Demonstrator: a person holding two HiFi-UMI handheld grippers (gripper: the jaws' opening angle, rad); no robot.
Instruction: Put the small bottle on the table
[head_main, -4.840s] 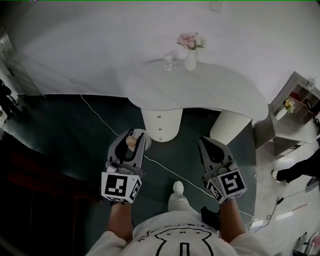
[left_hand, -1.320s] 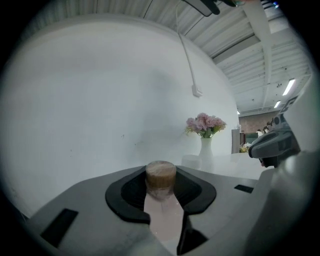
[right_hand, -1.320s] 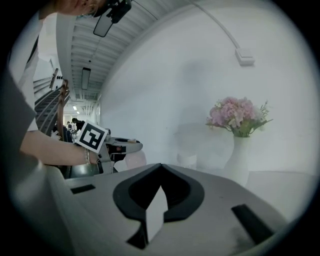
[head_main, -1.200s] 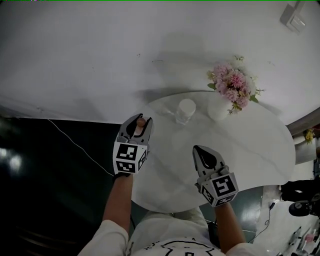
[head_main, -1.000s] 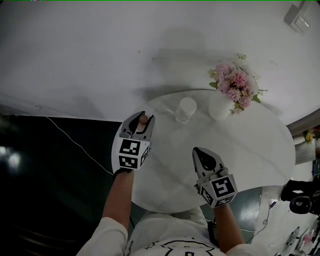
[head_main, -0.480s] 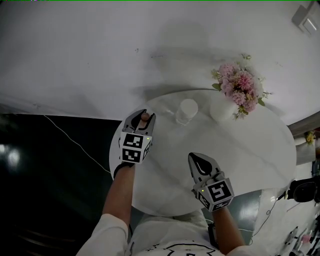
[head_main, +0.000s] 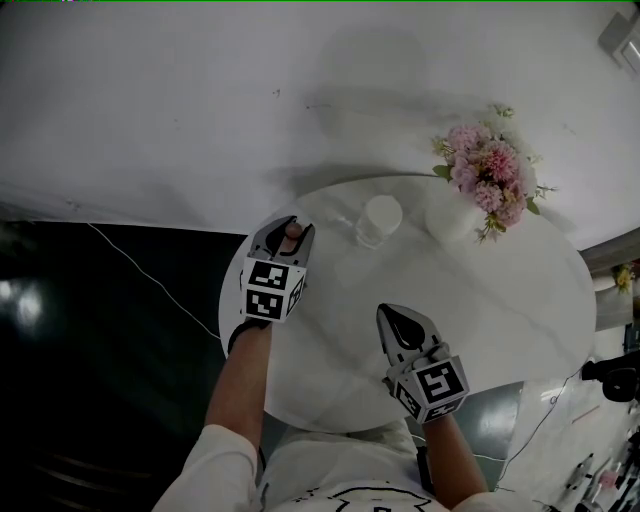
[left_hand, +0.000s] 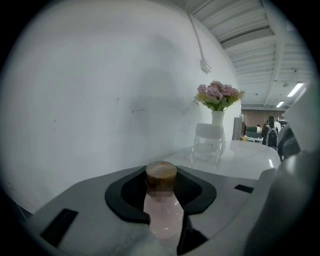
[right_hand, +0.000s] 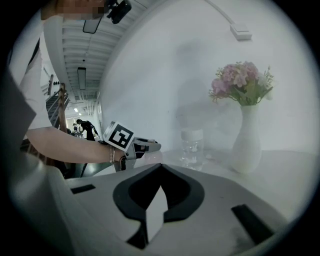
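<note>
My left tool (head_main: 289, 230) grips the small pale-pink bottle with a brown cap (left_hand: 162, 212) over the round white worktop's (head_main: 490, 300) left edge; released here tilted, it could topple off. Right tool (head_main: 394, 317) closed, empty.

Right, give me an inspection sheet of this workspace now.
Surface: round white table, mostly bare.
Job's things: small bottle, brown cap, held over the table's left edge.
Clutter: lidded clear jar; white vase of pink flowers, near the wall.
Grippers: left gripper shut on the small bottle; right gripper shut, empty.
Cables: thin white cable on the dark floor.
Surroundings: white wall behind the table.
</note>
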